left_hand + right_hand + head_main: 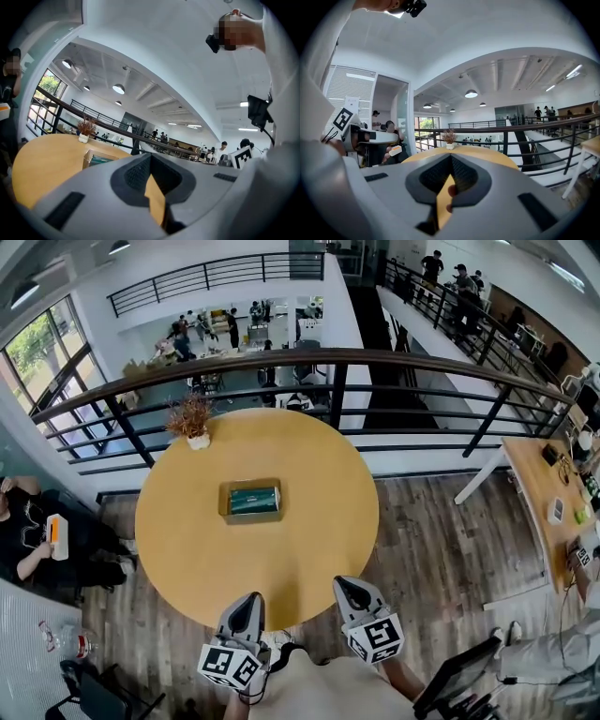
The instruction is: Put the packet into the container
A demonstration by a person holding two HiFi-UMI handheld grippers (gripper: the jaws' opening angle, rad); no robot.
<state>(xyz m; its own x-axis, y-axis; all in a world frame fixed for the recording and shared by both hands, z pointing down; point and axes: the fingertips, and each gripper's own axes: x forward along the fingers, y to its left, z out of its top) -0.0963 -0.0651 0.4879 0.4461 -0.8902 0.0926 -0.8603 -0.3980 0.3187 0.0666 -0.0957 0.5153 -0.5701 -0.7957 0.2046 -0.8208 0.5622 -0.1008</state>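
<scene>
nearest the body, the left gripper [246, 604] and the right gripper [349, 587] are held low at the near edge of the round table [187, 549], side by side and well apart from everything on it. each pair of jaws is pressed together with nothing gripped between them, which is judged to suit a resting pose rather than a reach. further out, near the middle of the tabletop, the container [223, 503] is set: a shallow tan box with its open top turned up, so that it can be filled from above. the packet [254, 500] is seen lying flat inside it, a teal rectangle that fills most of the box, its print too small to be read. with the packet lying there, the task is judged as good as done. at the far edge a small potted plant [191, 420] is placed clear of the work, and beyond it a dark railing [281, 360] is seen.
</scene>
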